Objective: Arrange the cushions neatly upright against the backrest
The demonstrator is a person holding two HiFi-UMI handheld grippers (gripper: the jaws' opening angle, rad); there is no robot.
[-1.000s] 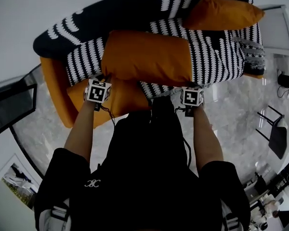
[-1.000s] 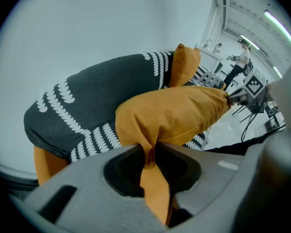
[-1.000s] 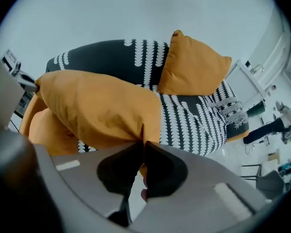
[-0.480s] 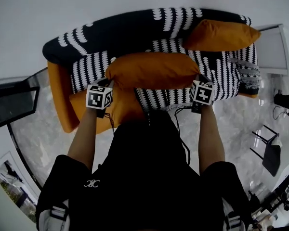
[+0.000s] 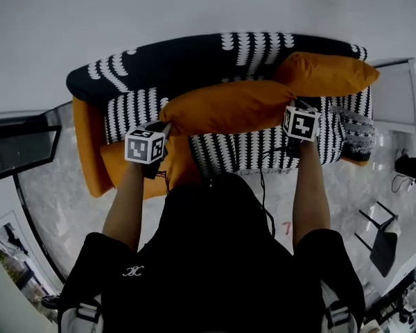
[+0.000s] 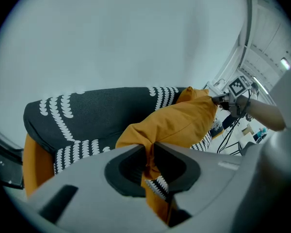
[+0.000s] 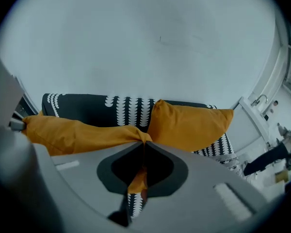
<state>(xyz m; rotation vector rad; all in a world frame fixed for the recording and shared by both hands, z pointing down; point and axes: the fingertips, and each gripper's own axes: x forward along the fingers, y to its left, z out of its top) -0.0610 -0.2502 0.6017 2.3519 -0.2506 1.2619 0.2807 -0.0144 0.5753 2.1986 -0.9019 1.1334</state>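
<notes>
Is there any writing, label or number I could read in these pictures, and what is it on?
No legible words or numbers anywhere.
On the black shirt, a white emblem: too small to read.
Cubes on the left gripper and right gripper: black-and-white square patterns, not letters.

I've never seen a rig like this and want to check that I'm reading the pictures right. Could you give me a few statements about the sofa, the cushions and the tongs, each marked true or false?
1. The left tongs and the right tongs are both shut on one orange cushion, each pinching a corner. True.
2. That cushion lies on the floor. False: it is held over the sofa seat.
3. A second orange cushion leans against the backrest. True.
4. The backrest is plain orange. False: it is dark with a white pattern.
</notes>
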